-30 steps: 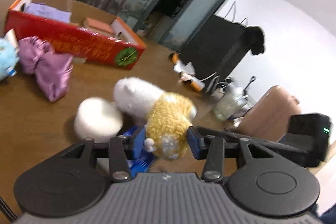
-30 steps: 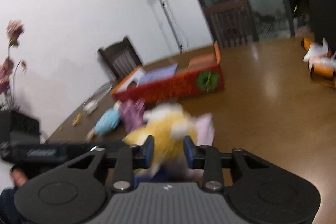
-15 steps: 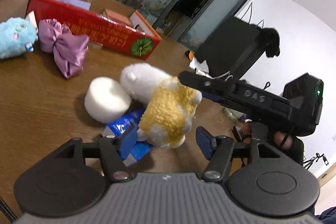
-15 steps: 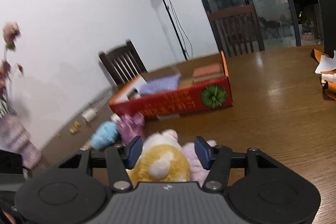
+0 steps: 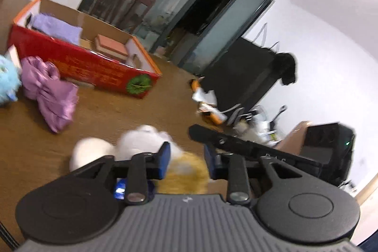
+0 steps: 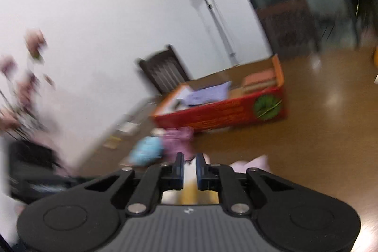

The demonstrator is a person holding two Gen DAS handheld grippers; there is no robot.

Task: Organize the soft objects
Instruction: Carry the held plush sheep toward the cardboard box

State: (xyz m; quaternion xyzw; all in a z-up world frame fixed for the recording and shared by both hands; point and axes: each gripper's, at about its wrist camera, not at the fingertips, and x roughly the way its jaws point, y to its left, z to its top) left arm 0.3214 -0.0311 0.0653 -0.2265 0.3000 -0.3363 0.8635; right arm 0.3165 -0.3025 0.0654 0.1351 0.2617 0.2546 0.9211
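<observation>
Brown wooden tabletop [image 5: 106, 115] fills most of both views, white walls and dark glass doors behind. Far side of it: long red cardboard box [image 5: 87, 67], open top, a folded lilac cloth [image 5: 56, 27] and a pinkish flat stack [image 5: 111, 47] already inside. Just in front of the box, a crumpled purple satin bow [image 5: 50, 91], touching a fluffy light-blue plush [image 5: 7, 79] at the frame edge.

Nearer me, a white plush cylinder [image 5: 91, 152] beside a white fuzzy plush animal [image 5: 141, 138]. A small blue wrapper [image 5: 120, 189] peeks from under my left claw.

The target, a yellow fuzzy plush toy [image 5: 186, 171], sits low and close between my two claws, off to the near side of the box.

Left gripper [image 5: 186, 161]: jaws closing, the yellow plush between the blue pads; motion blur, so I can't confirm the pads are pressing. Right gripper [image 6: 189, 167]: jaws closing, nearly together, a sliver of pale and yellow fuzz in the gap; looks like a pinch on that plush.

Handling guess: light, very squashy, fur slips. Grab deep across the body, not an ear or a tuft, or it'll pull free on the way to the box.
</observation>
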